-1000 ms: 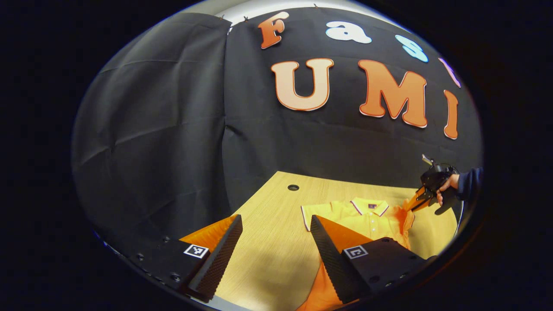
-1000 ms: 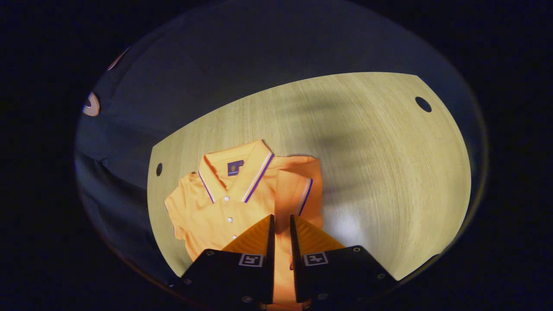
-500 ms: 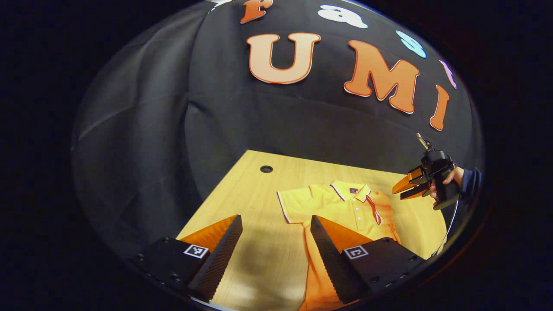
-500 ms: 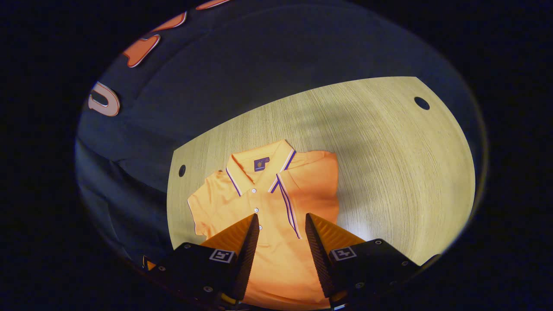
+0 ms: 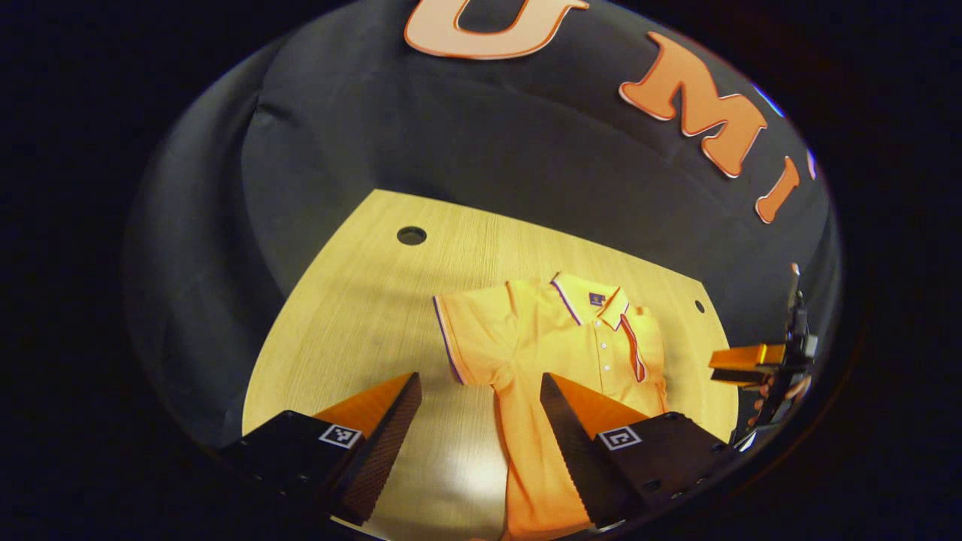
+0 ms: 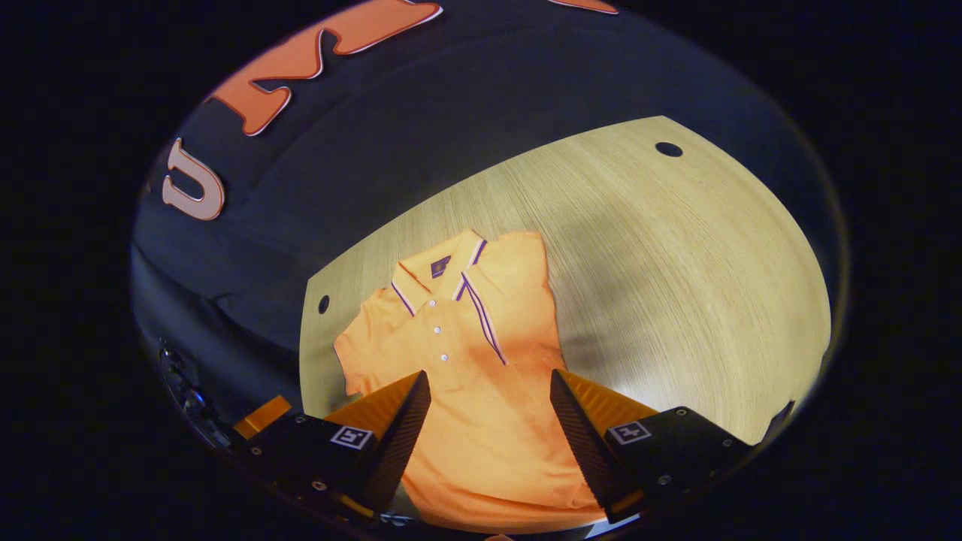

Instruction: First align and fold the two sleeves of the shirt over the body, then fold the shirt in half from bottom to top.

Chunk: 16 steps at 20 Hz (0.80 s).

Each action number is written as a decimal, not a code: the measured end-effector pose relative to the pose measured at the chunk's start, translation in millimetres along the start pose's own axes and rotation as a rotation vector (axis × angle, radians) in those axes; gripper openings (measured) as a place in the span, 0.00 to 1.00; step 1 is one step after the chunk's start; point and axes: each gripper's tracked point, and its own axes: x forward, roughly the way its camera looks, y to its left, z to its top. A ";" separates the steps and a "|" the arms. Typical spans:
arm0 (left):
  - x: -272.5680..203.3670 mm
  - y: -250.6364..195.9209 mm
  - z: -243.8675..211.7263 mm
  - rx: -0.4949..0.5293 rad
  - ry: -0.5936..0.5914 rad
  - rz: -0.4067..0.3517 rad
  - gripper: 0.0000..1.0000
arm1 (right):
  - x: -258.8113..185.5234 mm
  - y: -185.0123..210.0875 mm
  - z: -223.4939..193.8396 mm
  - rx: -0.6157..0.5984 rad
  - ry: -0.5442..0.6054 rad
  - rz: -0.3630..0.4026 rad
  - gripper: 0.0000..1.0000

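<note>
An orange polo shirt (image 5: 556,346) lies face up on the wooden table (image 5: 353,300), collar toward the wall. One sleeve (image 6: 518,300) is folded over the body, its striped cuff lying beside the button placket. The other sleeve (image 5: 460,338) is spread flat to the side. My left gripper (image 5: 477,383) hovers open over the table, beside the spread sleeve and the shirt's side. My right gripper (image 6: 488,376) is open above the shirt's lower body (image 6: 481,436), nothing between its fingers. It also appears at the table's far side (image 5: 725,364), held by a hand.
Round cable holes mark the table (image 6: 714,263) at its corners (image 5: 411,235) (image 5: 700,306) (image 6: 668,149). The black cloth wall (image 5: 488,150) rises right behind the table's far edge. Bare wood stretches to either side of the shirt.
The right gripper opened and let go of the sleeve, which now lies folded on the body, then drew back. The left gripper tipped down and came closer over the shirt.
</note>
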 end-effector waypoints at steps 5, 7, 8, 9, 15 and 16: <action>58.8 -6.0 -0.5 0.012 0.163 0.014 0.98 | -36.9 -24.3 -36.5 0.031 -0.037 -0.017 0.98; 81.0 -12.5 -4.5 0.020 0.222 0.021 0.98 | -49.0 -27.7 -53.9 0.058 -0.034 -0.004 0.98; 85.9 -10.3 -4.1 0.028 0.249 0.038 0.98 | -52.8 -31.0 -62.8 0.065 -0.031 -0.004 0.98; 93.8 -8.8 -2.3 0.034 0.267 0.054 0.98 | -57.1 -34.0 -71.0 0.067 -0.032 -0.005 0.98; 133.7 -5.2 1.0 -0.005 0.380 0.104 0.96 | -85.3 -51.3 -101.5 0.081 -0.090 -0.028 0.98; 140.0 1.5 -0.2 0.003 0.400 0.132 0.96 | -85.6 -54.5 -106.3 0.077 -0.095 -0.039 0.98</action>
